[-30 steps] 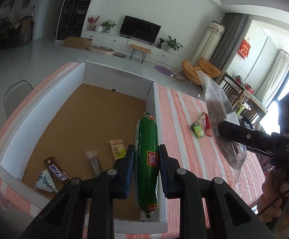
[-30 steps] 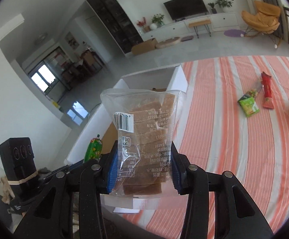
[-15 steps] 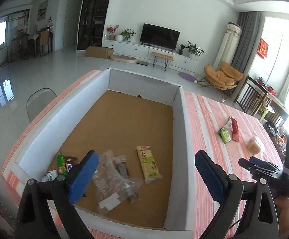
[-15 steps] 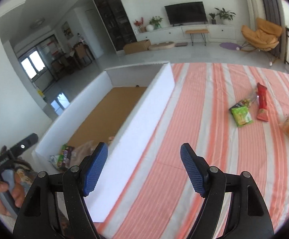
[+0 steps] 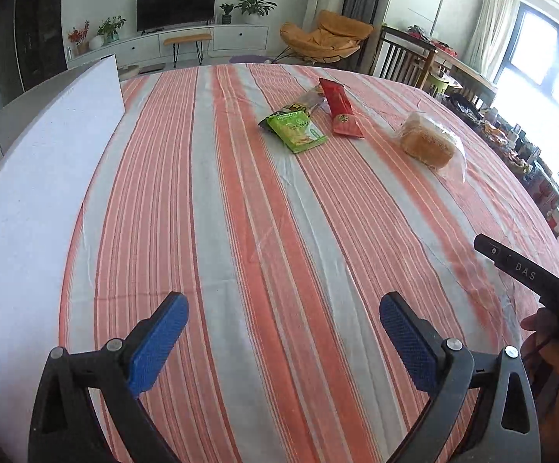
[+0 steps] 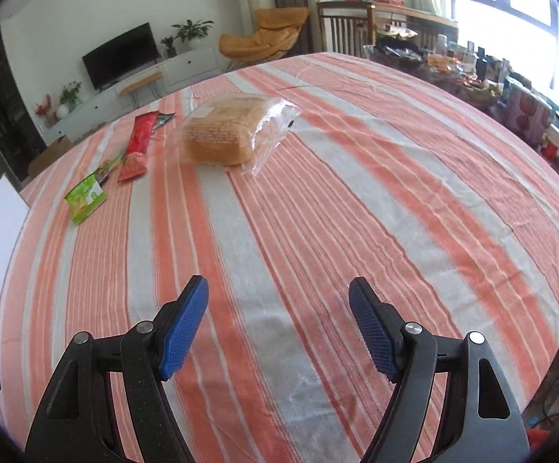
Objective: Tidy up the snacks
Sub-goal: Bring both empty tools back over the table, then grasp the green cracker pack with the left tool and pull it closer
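Snacks sit on the striped cloth [image 5: 264, 231], all well beyond your grippers. Take the bread bag [image 6: 221, 131] as landmark: the red packet [image 6: 137, 146] lies just left of it, the green packet [image 6: 85, 197] further left and nearer you, next to the red one; a small dark wrapper peeks out behind the red packet, too small to tell. White box wall [image 5: 36, 177] stands at the far left of the cloth, well apart from the bread. Your left gripper [image 5: 283, 332] has its jaws spread wide, nothing between them, only cloth below. Your right gripper [image 6: 279, 324] is also spread, empty, pointing toward the bread from well short of it. Your right hand [image 5: 549, 351] shows at the left view's edge, gripping the handle.
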Tool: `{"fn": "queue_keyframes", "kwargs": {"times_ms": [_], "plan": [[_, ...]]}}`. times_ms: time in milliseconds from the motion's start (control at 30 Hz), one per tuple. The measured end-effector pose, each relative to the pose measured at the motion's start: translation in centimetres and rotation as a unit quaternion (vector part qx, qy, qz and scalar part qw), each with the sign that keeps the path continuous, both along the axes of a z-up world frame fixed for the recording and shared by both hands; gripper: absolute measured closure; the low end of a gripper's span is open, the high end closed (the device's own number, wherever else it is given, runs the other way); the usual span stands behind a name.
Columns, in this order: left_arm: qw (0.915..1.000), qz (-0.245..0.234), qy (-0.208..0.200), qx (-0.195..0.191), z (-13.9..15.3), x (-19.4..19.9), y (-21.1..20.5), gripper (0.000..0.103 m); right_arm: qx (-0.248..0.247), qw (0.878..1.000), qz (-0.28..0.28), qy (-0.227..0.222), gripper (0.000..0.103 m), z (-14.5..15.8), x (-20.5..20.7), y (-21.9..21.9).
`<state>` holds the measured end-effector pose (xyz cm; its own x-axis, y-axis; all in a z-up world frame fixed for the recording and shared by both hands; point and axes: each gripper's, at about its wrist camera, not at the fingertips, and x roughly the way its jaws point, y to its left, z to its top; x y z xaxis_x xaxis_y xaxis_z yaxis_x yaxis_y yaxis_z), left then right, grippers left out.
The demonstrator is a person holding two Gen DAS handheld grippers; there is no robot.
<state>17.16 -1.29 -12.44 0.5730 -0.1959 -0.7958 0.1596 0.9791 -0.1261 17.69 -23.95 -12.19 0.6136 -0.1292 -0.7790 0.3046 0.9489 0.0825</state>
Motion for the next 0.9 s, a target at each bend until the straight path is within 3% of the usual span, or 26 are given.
{"fn": "queue_keyframes", "kwargs": {"times_ms": [333, 500, 900], "plan": [[0.9975, 0.028, -0.008, 0.065, -3.1, 3.6, -0.4, 0.004, -0.049, 0.999, 0.0, 0.018, 0.024, -1.1, -0.1, -0.1], [0.9976, 0.033, -0.002, 0.061, -3.5, 4.2, -0.5, 0.0, -0.049, 0.999, -0.004, 0.018, 0.019, -1.2, -0.2, -0.3], [0.9976, 0.034, -0.002, 0.061, -3.3, 4.1, -0.5, 0.0, -0.049, 0.999, -0.004, 0.018, 0.017, -1.1, -0.2, -0.3]]}}
